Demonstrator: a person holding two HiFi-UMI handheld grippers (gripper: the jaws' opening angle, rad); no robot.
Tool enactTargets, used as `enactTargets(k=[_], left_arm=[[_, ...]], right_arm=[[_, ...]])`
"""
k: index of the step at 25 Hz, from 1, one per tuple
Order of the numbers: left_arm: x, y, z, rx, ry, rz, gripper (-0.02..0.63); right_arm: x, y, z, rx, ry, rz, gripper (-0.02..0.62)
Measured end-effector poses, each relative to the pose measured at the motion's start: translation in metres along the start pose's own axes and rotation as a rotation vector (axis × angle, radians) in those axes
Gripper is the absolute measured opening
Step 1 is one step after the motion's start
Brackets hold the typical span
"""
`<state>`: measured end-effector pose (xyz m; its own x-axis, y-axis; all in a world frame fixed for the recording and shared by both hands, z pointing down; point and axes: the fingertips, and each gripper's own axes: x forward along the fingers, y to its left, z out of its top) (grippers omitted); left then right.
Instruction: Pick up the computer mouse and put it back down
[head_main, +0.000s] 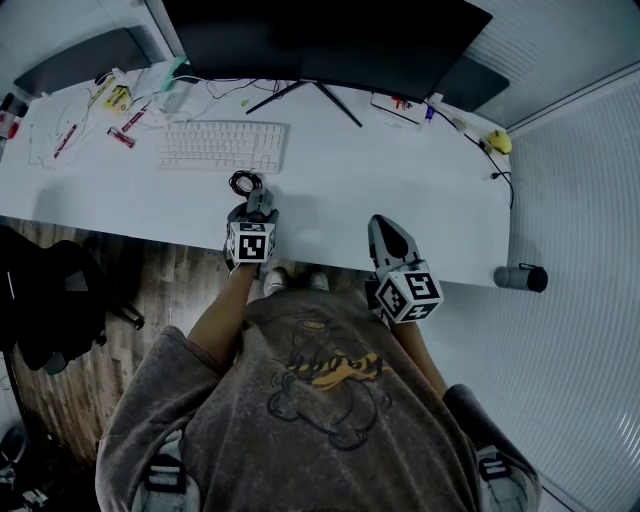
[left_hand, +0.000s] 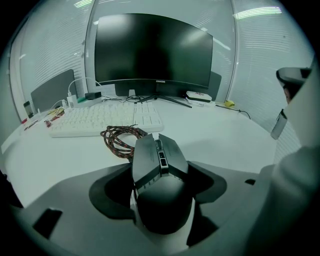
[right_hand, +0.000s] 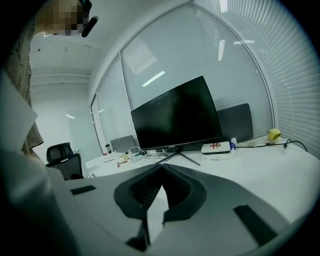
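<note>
A dark angular computer mouse (left_hand: 160, 180) lies on the white desk (head_main: 330, 190), with its braided cable (left_hand: 120, 140) coiled just beyond it. My left gripper (left_hand: 160, 167) is open, one jaw close along each side of the mouse. In the head view that gripper (head_main: 257, 203) covers most of the mouse, and only the cable coil (head_main: 243, 181) shows past it. My right gripper (head_main: 386, 224) hovers over the desk's front edge, to the right. Its jaws are shut tip to tip (right_hand: 161, 167) with nothing between them.
A white keyboard (head_main: 222, 145) lies beyond the mouse, under a wide dark monitor (head_main: 320, 40) on a V-shaped stand. Small clutter and cables sit at the back left (head_main: 120, 110). A dark cylinder (head_main: 520, 277) is at the desk's right front corner. An office chair (head_main: 50, 300) stands at the left.
</note>
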<state>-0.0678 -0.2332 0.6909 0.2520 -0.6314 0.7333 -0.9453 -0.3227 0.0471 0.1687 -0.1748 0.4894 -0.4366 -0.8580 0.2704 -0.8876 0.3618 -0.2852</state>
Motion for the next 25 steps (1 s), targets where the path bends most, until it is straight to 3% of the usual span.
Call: enactTargets(k=[9,25], left_arm=[[-0.014,0.003,0.02,0.004,-0.076,0.004,0.321],[-0.077,-0.015,0.114,0.053,-0.317,-0.084,0.318]], right_arm=[[0.002,0.002,-0.003,-0.001,-0.003,0.001,0.006],[0.006,0.007,-0.002,0.001,-0.017,0.0,0.006]])
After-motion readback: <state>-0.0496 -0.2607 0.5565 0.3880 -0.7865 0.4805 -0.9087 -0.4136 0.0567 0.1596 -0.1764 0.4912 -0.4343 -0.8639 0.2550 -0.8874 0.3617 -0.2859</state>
